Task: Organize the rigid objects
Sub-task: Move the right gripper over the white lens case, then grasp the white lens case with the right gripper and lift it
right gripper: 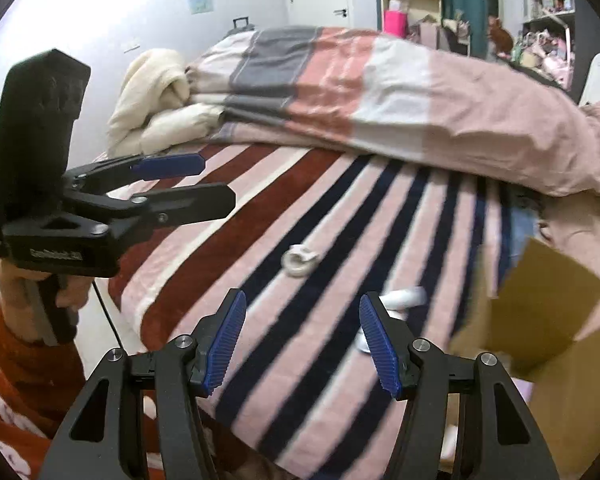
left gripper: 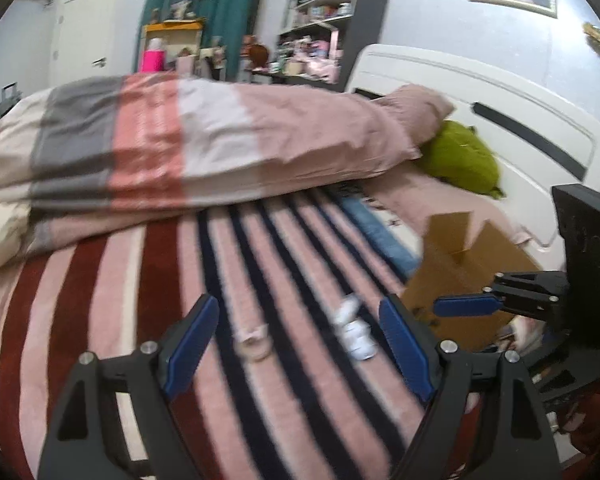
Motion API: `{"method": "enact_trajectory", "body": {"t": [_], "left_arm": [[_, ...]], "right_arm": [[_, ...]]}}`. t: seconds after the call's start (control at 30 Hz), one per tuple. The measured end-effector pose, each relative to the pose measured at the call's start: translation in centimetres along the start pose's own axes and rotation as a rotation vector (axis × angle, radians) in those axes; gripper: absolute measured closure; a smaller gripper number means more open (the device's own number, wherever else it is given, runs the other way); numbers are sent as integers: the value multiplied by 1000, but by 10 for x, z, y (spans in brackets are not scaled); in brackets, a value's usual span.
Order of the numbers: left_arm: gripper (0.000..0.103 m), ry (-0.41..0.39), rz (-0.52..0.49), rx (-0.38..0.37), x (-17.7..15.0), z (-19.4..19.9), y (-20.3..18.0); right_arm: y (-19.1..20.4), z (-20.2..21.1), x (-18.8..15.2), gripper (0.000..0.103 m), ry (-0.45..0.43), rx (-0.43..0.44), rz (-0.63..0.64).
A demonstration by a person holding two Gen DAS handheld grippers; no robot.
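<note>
Two spread grippers above a striped bed
The left gripper [left gripper: 300, 344] and right gripper [right gripper: 302, 340] gape empty; the cardboard box [right gripper: 540, 320] sits right, contents hidden.

You see: striped blanket [left gripper: 148, 280] soft matt cloth; box [left gripper: 460, 276] matt brown cardboard; gripper pads [right gripper: 224, 346] ribbed blue plastic.

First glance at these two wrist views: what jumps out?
The striped blanket fills the bed in bold red, pink and navy bands, with a rumpled duvet piled behind it. On the stripes lie a pale ring-shaped piece and small white objects, blurred; an open cardboard box sits to their right. Both the left gripper and right gripper hover open and empty in front of them.
</note>
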State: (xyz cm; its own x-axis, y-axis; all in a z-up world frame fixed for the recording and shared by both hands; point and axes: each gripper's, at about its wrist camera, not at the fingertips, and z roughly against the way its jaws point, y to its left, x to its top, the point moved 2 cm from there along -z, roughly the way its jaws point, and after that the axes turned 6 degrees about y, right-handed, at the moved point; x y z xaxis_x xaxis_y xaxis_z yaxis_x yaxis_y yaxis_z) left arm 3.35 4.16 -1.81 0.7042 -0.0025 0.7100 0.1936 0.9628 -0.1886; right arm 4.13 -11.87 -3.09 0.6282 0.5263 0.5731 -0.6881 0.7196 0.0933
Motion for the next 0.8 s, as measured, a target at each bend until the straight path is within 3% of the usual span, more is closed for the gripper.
{"method": "enact_trajectory", "body": {"t": [0.17,0.33,0.47,0.53,0.6,0.7,0.8], "left_arm": [[23,51,66,-8,-31,-23,37],[23,81,101,-42,-50,-40,54],[23,95,109,-56,-55,-47,55],[23,96,109,-64,-55,-49,55],[23,97,111,-68,-54,-50,55],[23,100,110,-69,-51,-51,50],[23,97,101,-98,-46,-49,41]], "right_arm": [[2,-56,-11,47,73,-22,-74],[-31,-106,-28,47,85,-228,-209],[-57,-129,-34,47,109,-326,-253],[-66,-138,-36,55,134,-339,-262],[-68,-145,-37,77,154,-336,-244],[-62,-138,-38,77,129,-329,-214],[-46,-117,-32,77,66,-261,-173]]}}
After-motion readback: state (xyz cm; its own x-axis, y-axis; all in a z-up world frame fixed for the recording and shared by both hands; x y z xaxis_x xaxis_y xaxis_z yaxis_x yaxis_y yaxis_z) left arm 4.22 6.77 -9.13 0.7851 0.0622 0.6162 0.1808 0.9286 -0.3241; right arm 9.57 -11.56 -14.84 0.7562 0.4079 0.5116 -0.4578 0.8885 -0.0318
